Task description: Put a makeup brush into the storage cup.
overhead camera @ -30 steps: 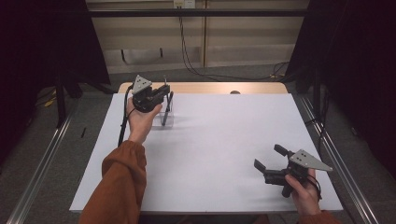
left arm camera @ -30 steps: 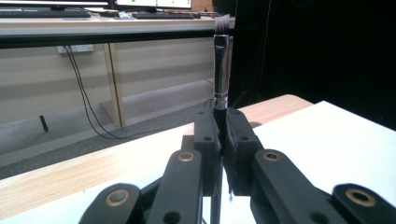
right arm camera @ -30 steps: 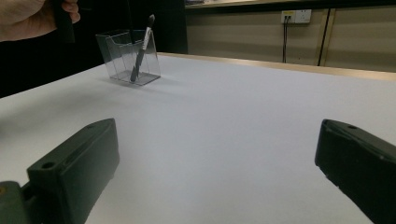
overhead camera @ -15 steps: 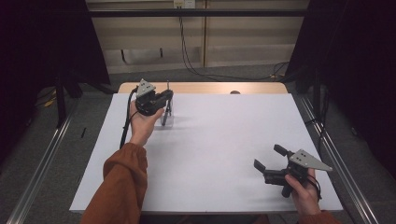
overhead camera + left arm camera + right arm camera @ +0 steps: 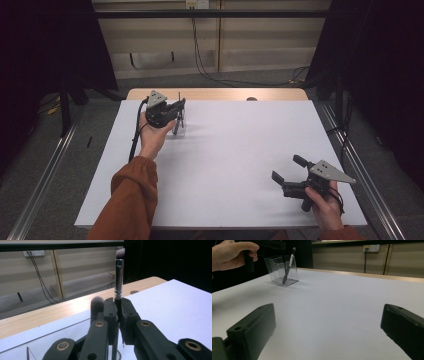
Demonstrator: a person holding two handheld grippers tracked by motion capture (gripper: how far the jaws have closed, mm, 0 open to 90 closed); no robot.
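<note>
The left gripper [image 5: 176,111] sits at the far left of the table [image 5: 240,150], over a clear plastic holder [image 5: 282,270], its jaws pinching the dark handle of a makeup brush [image 5: 119,277] that stands upright with its bristle tip above the jaws. In the left gripper view a second brush [image 5: 97,305] with a rounded grey head stands just beside the held one, on its left. The right gripper view shows the holder far off on the white table top, with brushes leaning inside it and the person's left hand [image 5: 233,253] above it. Compared with a second ago, the left gripper has moved slightly toward the far edge and lower onto the holder, while the brush remains clamped. The right gripper [image 5: 289,175] rests at the near right of the table, well apart from the holder, jaws spread wide on nothing, and has not shifted since the earlier pictures.
</note>
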